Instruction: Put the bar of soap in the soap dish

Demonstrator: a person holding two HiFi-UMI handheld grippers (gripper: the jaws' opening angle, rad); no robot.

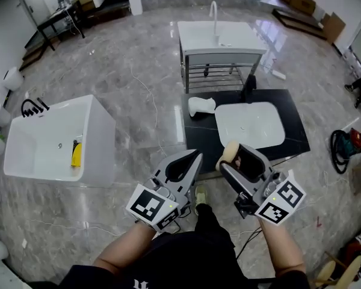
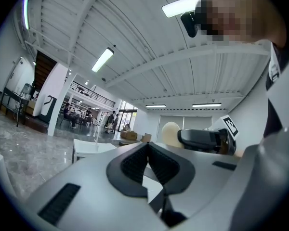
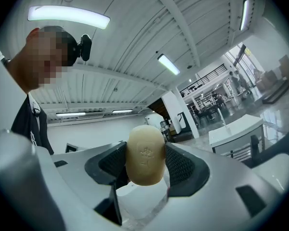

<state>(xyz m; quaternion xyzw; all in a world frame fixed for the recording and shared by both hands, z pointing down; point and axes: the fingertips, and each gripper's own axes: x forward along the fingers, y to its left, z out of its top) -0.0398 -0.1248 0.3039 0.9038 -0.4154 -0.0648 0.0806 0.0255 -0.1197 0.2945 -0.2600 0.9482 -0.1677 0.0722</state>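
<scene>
An oval cream bar of soap (image 3: 145,155) is clamped between the ribbed black pads of my right gripper (image 3: 145,163), stamped face toward the camera. In the head view the soap (image 1: 230,153) and right gripper (image 1: 233,159) hang just in front of the black counter (image 1: 292,122). On that counter, a white object (image 1: 201,106) that may be the soap dish lies left of the white basin (image 1: 271,138). My left gripper (image 1: 194,158) is shut with nothing in it, its pads (image 2: 135,163) meeting. From the left gripper view, the soap (image 2: 170,134) shows to the right.
A white bathtub (image 1: 99,122) with a yellow item (image 1: 76,154) inside stands at the left. A white sink unit with a faucet (image 1: 215,17) stands behind the counter. Cables and a red tool (image 1: 352,141) lie on the marble floor at the right.
</scene>
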